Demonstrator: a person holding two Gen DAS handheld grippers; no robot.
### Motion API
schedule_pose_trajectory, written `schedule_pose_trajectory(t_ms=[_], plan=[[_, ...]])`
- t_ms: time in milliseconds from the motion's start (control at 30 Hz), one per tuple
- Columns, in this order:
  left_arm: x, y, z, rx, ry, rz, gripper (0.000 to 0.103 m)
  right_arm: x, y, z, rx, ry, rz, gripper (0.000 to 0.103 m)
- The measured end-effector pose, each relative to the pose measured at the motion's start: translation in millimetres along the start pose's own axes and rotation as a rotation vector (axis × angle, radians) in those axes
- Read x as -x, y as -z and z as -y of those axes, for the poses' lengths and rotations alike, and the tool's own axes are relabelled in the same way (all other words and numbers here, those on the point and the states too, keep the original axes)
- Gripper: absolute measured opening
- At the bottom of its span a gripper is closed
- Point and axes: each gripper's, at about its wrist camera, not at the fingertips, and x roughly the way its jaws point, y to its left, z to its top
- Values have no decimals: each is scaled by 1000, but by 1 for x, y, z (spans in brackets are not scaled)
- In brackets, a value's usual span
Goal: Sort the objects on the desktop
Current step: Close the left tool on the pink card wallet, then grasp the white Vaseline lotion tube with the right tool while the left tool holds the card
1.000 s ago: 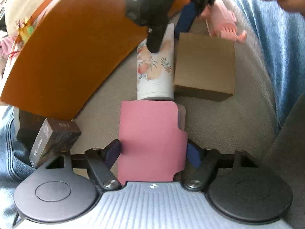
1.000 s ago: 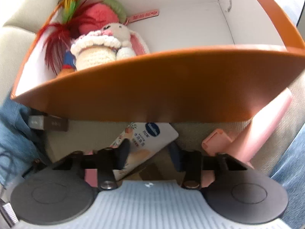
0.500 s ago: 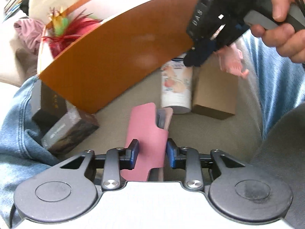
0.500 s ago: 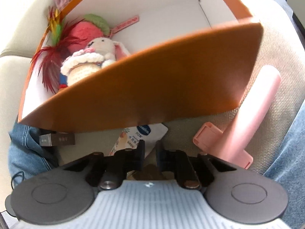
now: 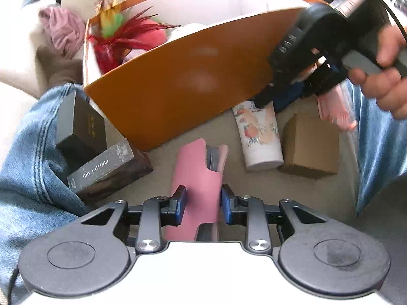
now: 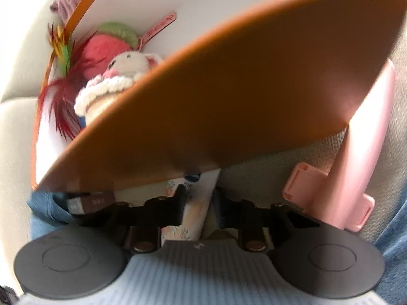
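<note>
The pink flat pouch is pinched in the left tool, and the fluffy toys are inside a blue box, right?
Not quite. The pink flat pouch is pinched in the left tool, but the box holding the fluffy toys is orange outside and white inside, not blue. Both wrist views show it.

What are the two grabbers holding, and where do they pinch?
The left gripper pinches the pink pouch by its lower sides. The right gripper, jaws opening, straddles the white flowery tube near its capped end.
</note>
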Motion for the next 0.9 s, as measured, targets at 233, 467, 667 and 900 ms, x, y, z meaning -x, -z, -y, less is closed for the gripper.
schedule_pose_trajectory(t_ms=[233, 467, 667, 900], plan=[[-10, -4, -22, 91, 32, 18, 33, 7, 12, -3, -2, -12, -10, 13], [-18, -14, -35, 140, 77, -4, 38, 13, 26, -23, 67, -39, -34, 11], [-23, -28, -38, 138, 24, -23, 39, 9, 37, -62, 246, -13, -39, 11], [-28, -35, -49, 185, 12, -71, 39, -8, 41, -62, 320, -13, -107, 14]])
